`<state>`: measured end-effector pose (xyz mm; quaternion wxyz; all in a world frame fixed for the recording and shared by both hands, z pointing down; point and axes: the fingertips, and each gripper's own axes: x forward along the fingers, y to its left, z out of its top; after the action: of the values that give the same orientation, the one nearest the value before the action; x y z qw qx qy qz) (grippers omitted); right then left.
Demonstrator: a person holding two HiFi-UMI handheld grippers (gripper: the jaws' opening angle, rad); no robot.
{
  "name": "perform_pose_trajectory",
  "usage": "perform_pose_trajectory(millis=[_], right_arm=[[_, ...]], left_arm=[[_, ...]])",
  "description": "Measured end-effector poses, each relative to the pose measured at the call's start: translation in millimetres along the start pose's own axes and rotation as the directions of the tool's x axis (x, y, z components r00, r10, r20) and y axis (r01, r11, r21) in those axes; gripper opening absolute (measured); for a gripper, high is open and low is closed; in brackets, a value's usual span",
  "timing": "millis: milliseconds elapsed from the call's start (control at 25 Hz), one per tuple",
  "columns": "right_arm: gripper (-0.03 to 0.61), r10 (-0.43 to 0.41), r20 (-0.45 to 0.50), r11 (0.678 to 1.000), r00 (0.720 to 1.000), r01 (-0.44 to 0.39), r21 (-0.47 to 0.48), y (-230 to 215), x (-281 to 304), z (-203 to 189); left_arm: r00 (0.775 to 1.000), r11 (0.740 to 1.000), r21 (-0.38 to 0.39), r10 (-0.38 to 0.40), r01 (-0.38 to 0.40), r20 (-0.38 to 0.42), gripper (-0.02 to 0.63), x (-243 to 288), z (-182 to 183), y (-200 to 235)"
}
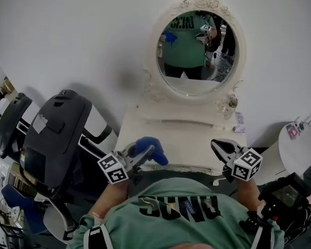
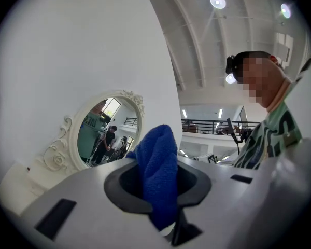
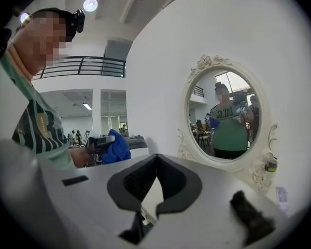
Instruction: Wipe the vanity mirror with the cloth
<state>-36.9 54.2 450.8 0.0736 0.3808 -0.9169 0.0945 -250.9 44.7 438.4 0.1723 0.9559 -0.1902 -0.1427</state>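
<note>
Okay, head view: left gripper [image 1: 147, 154] sits low at the front left edge of the white vanity top [image 1: 186, 136], with the blue cloth [image 1: 151, 148] bunched at its tips. Right gripper [image 1: 216, 145] is at the front right edge, tips pointing toward the mirror [image 1: 197, 51], well apart from the left one. Mirror is oval with an ornate white frame, upright at the back of the vanity against the white wall [image 1: 83, 35]. It reflects the person's green shirt [image 1: 181, 217] and the grippers. Cloth is near the front edge, well short of the glass, not touching it. Small bottle [image 1: 231, 104] stands at the frame's lower right. Black chair [image 1: 54, 134] is left of the vanity, white round table [image 1: 300, 149] to the right. Left gripper view: left gripper [image 2: 160, 185] has its jaws clamped on the cloth [image 2: 158, 165], which sticks up above the tips and hangs down between them. Mirror [image 2: 106, 131] is off to the left behind it, apart from the cloth; green shirt [image 2: 272, 134] at right. Right gripper view: right gripper [image 3: 155, 162] has its jaws closed, tips touching, nothing held. A sliver of white vanity top shows through the gap below the tips. Mirror [image 3: 225, 118] is ahead and to the right, bottle [image 3: 270, 166] at its base. Left gripper [image 3: 96, 145] with the cloth [image 3: 116, 148] shows at left.
</note>
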Motion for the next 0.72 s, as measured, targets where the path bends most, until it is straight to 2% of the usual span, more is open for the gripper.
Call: perform_pose_trajectory(millis=[200, 440, 560, 720], right_arm=[[0.012, -0.038, -0.019, 0.999, 0.999, 0.038, -0.003, -19.1, 50.0, 11.6], [0.012, -0.075, -0.032, 0.997, 0.997, 0.076, 0.032, -86.1, 47.3, 2.0], [0.012, -0.05, -0.015, 0.998, 0.999, 0.05, 0.042, -136.0, 38.8, 4.0], [0.012, 0.035, 0.002, 0.999, 0.999, -0.035, 0.02, -195.9, 32.0, 13.8]], left_arm=[[0.997, 0.997, -0.028, -0.066, 0.065, -0.032, 0.086, 20.8, 24.6, 59.2], [0.991, 0.992, -0.059, -0.116, 0.112, -0.066, 0.086, 86.5, 6.3, 87.1], [0.995, 0.996, -0.033, -0.081, 0.079, -0.059, 0.086, 129.1, 0.8, 98.5], [1.0, 1.0, 0.003, 0.024, -0.024, 0.007, 0.086, 187.0, 6.7, 114.4]])
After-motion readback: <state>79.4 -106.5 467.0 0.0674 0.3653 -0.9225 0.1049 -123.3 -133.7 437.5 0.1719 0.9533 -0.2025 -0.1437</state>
